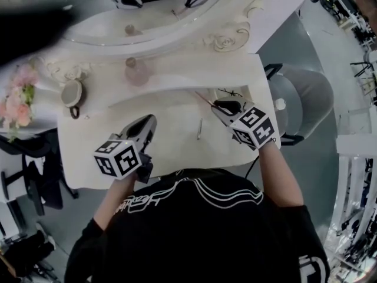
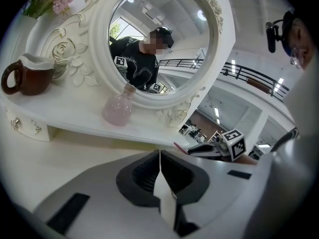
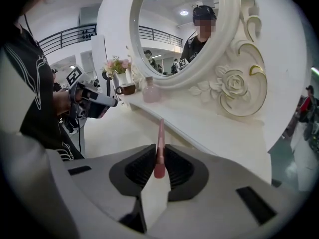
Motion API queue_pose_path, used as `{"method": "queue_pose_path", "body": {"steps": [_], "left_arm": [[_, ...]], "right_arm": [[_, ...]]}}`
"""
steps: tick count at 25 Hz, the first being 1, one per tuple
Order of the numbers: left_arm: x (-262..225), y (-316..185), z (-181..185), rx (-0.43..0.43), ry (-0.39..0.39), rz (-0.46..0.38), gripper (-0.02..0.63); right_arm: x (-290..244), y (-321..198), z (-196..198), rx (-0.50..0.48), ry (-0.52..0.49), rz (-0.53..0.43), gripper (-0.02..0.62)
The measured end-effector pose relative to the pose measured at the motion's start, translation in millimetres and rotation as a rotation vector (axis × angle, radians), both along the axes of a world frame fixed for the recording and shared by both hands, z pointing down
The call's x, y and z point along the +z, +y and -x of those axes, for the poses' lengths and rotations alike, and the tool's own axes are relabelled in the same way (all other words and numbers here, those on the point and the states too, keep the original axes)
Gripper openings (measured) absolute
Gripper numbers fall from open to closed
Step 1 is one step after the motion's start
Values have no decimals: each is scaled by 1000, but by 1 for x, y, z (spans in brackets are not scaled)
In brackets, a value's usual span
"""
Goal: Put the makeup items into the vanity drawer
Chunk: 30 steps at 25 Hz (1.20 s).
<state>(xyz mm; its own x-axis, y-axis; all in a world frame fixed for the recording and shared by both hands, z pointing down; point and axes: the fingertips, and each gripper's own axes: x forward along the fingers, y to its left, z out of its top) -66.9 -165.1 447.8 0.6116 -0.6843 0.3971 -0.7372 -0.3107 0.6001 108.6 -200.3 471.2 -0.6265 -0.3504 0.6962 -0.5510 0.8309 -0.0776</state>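
From the head view, we see the left gripper [image 1: 151, 120] and the right gripper [image 1: 215, 105] over the white vanity tabletop [image 1: 171, 119], with a slim greyish stick [image 1: 199, 128] lying between them. In the left gripper view, its jaws meet with nothing between. In the right gripper view, the jaws pinch a thin pink makeup pencil [image 3: 159, 133], held above the tabletop.

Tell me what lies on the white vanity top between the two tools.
One slim grey stick lies on the white vanity top between the left tool and the right tool; the head view shows it.
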Motion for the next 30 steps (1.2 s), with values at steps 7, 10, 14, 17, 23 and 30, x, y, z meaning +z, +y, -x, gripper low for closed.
{"method": "queue_pose_path", "body": {"steps": [7,10,14,17,23,30], "left_arm": [[3,-5,-14,8,-9,9,28],[3,-6,-19,9,-17,13,28],[4,-5,-26,15,-31,19,28],[3,-3,-27,13,-41,22,28],[5,-1,-28,0,-57,33,28],[6,4,-25,-13,-61,40,28]], "right_arm": [[9,-3,-41,-7,76,-1,75],[11,-8,-57,-1,107,-12,75],[20,-16,-77,-24,199,-34,75],[29,-20,-84,-67,264,-59,75],[38,-34,-94,-125,359,-80,75],[40,-37,-96,-127,349,-52,78]]}}
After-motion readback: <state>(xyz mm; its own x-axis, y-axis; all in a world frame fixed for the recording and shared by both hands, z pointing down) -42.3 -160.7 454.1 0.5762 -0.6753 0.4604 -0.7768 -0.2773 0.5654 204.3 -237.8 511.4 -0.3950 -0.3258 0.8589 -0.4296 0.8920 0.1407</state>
